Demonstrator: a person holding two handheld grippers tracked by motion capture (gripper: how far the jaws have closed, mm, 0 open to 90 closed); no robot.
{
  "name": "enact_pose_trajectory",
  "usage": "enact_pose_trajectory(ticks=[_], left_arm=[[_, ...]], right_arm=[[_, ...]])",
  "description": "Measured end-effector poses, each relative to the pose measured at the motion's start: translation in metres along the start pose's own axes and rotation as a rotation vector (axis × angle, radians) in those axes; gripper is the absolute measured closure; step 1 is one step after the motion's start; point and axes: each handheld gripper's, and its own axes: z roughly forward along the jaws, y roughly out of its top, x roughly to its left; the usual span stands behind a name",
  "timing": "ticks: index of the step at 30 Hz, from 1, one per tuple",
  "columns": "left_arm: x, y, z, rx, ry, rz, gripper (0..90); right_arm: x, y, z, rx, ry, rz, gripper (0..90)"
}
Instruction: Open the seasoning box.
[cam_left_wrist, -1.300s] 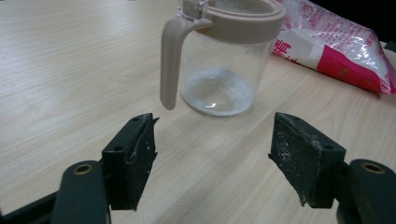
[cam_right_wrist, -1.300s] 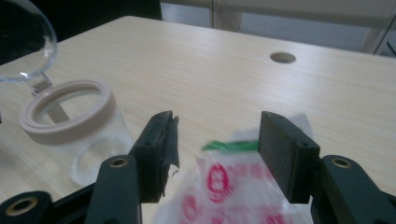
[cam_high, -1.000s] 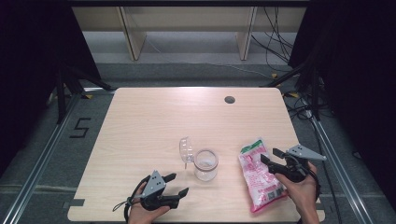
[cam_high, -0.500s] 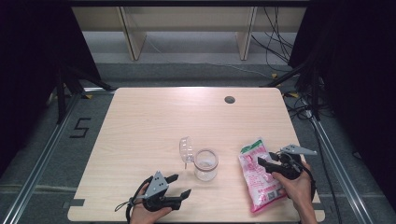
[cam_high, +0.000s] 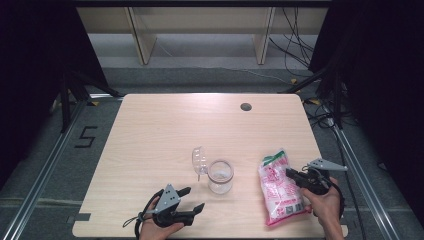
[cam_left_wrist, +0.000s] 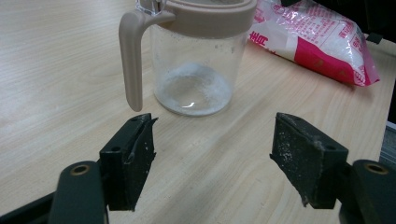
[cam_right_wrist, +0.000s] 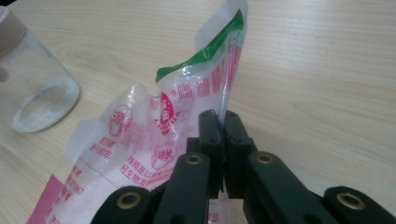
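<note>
1. Pinching the clear edge of the pink-and-white bag (cam_right_wrist: 140, 140), the right gripper (cam_right_wrist: 218, 122) has just closed its jaws; in the right gripper view the two black pads meet on the plastic film near the bag's green-banded top.
2. Seen from the high view, the bag (cam_high: 279, 187) lies flat near the table's right front, and the right gripper (cam_high: 295, 176) comes at it from its right edge, with the person's hand behind it.
3. Just left of the bag stands a clear glass jar (cam_high: 220, 176) with a beige rim, a thin layer of white grains on its bottom; its clear lid (cam_high: 199, 160) stands tipped open on the jar's left side.
4. The left gripper (cam_high: 192, 199) rests at the table's front edge, near the jar but apart from it, jaws wide and holding nothing.
5. In the left gripper view the jar (cam_left_wrist: 198, 70) stands straight ahead between the open pads, its beige handle (cam_left_wrist: 130, 60) hanging on the near left, with bare wood between the pads and the glass.
6. The wooden table (cam_high: 165, 130) has a round cable hole (cam_high: 245, 106) toward its far right, well away from everything.
</note>
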Motion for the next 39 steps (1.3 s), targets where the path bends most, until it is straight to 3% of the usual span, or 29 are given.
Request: enact_pose_trajectory(ticks=[2, 3, 4, 6, 7, 8, 9, 10, 11, 12, 13, 15, 17, 19, 21, 23, 24, 25, 27, 29, 31, 32, 33, 35, 36, 37, 39], left_arm=[[0.0, 0.0, -0.001, 0.01, 0.005, 0.004, 29.3], [0.0, 0.001, -0.002, 0.007, 0.007, 0.003, 29.3], [0.0, 0.001, -0.002, 0.005, 0.005, 0.002, 29.4], [0.0, 0.001, -0.002, 0.006, 0.006, 0.001, 29.3], [-0.001, 0.001, -0.001, -0.002, 0.003, -0.005, 29.3], [-0.001, 0.0, -0.001, -0.001, 0.0, -0.001, 29.4], [-0.002, 0.0, -0.002, 0.001, -0.003, -0.001, 29.4], [-0.003, 0.001, -0.001, -0.001, 0.003, -0.001, 29.4], [-0.003, 0.0, -0.001, 0.002, -0.002, 0.006, 29.4], [-0.003, 0.0, 0.0, 0.004, -0.009, 0.023, 29.4], [-0.004, 0.0, -0.001, 0.014, -0.001, 0.008, 29.4], [-0.004, 0.001, -0.001, 0.012, 0.0, 0.008, 29.4], [-0.004, 0.0, 0.0, 0.002, -0.011, 0.005, 29.4], [-0.004, 0.0, 0.0, -0.006, -0.009, 0.001, 29.3], [-0.005, 0.0, -0.001, -0.003, -0.008, 0.004, 29.4], [-0.006, -0.001, 0.001, -0.018, -0.005, -0.004, 29.4], [-0.005, 0.0, 0.0, 0.01, 0.001, 0.007, 29.4], [-0.005, 0.0, 0.0, 0.012, 0.002, 0.008, 29.4], [-0.006, 0.0, 0.002, 0.003, -0.012, 0.005, 29.4], [-0.006, 0.0, 0.002, 0.005, -0.016, 0.008, 29.4], [-0.007, 0.0, 0.002, 0.009, -0.011, 0.014, 29.5], [-0.008, 0.0, 0.002, 0.007, -0.014, 0.016, 29.4], [-0.008, 0.0, 0.002, 0.007, -0.015, 0.014, 29.4], [-0.008, 0.0, 0.002, 0.005, -0.014, 0.007, 29.4], [-0.008, 0.0, 0.003, -0.002, -0.019, 0.005, 29.4], [-0.008, 0.0, 0.002, 0.021, -0.007, 0.017, 29.4], [-0.009, 0.0, 0.004, 0.02, -0.013, 0.014, 29.4]], right_arm=[[0.0, -0.004, -0.004, -0.015, -0.023, 0.028, 89.8], [-0.002, -0.005, -0.007, -0.021, -0.029, 0.018, 89.8], [0.001, -0.007, -0.011, -0.018, -0.038, 0.053, 89.8], [-0.001, -0.012, -0.019, -0.034, -0.052, 0.037, 90.0], [0.002, -0.015, -0.026, -0.023, -0.057, 0.091, 90.0], [-0.003, -0.02, -0.027, -0.056, -0.072, 0.043, 90.0], [-0.001, -0.023, -0.032, -0.056, -0.082, 0.082, 90.0], [-0.004, -0.026, -0.037, -0.054, -0.086, 0.05, 90.0], [-0.001, -0.03, -0.042, -0.056, -0.09, 0.103, 90.0], [-0.002, -0.033, -0.046, -0.077, -0.097, 0.086, 90.0], [-0.001, -0.036, -0.05, -0.084, -0.101, 0.094, 90.0], [0.005, -0.042, -0.058, -0.075, -0.115, 0.148, 90.0], [0.004, -0.049, -0.063, -0.107, -0.114, 0.124, 89.9], [0.008, -0.053, -0.067, -0.102, -0.109, 0.171, 89.0], [0.003, -0.056, -0.067, -0.113, -0.115, 0.155, 83.2], [0.002, -0.056, -0.064, -0.103, -0.117, 0.173, 73.3], [0.002, -0.056, -0.062, -0.092, -0.125, 0.173, 69.4], [0.004, -0.056, -0.06, -0.075, -0.112, 0.206, 67.7], [0.005, -0.053, -0.058, -0.063, -0.112, 0.221, 66.0], [-0.001, -0.051, -0.053, -0.072, -0.118, 0.192, 63.9], [-0.003, -0.05, -0.048, -0.087, -0.094, 0.216, 63.6], [-0.002, -0.049, -0.047, -0.045, -0.113, 0.237, 63.5], [-0.007, -0.049, -0.042, -0.075, -0.082, 0.195, 63.9], [-0.005, -0.047, -0.038, -0.037, -0.083, 0.221, 63.9], [-0.005, -0.047, -0.035, -0.044, -0.074, 0.226, 63.9], [-0.002, -0.046, -0.035, -0.018, -0.078, 0.253, 63.9], [-0.004, -0.045, -0.031, -0.025, -0.061, 0.234, 65.1]])
